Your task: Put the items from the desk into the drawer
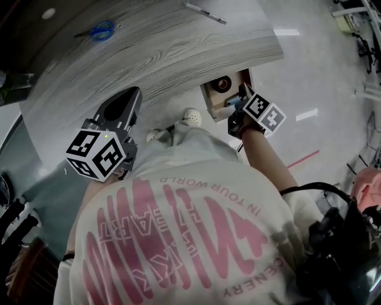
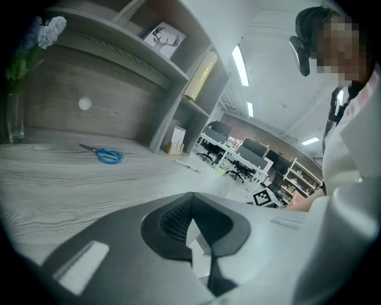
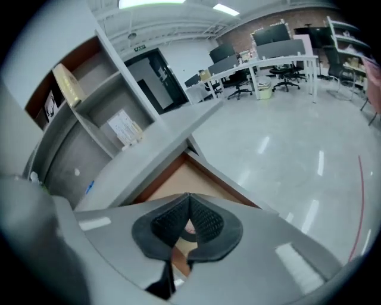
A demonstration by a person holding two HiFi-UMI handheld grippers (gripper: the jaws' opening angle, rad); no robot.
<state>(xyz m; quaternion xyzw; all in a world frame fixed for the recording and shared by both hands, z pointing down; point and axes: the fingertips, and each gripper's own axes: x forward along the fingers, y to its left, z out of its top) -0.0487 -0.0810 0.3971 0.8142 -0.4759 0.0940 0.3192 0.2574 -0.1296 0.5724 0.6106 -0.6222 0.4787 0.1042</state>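
The scissors (image 1: 101, 30) lie on the desk (image 1: 178, 53), far back on your left side. They have blue handles and lie flat. The pen (image 1: 205, 12) lies on the desk too, near its far edge and well apart from the scissors. Both are out on the desk, not in the drawer.

The drawer (image 1: 209, 100) is pulled out from under the desk on your right. A dark roll (image 1: 223, 84) lies inside it, on the bottom.

Your right gripper (image 3: 189, 196) is just over the open drawer, pointing down into it. Its jaws are pressed together and pinch nothing. In the right gripper view you can see the roll down in the drawer, past the jaws.

Your left gripper (image 2: 191, 195) hangs over the near edge of the desk, far from the scissors and the pen. It points toward the back of the desk. Its jaws are pressed together at the tips and pinch nothing.

At the back of the desk, on the left, stands a glass vase (image 2: 15, 119) with flowers. Shelves (image 2: 178, 71) rise behind the desk.
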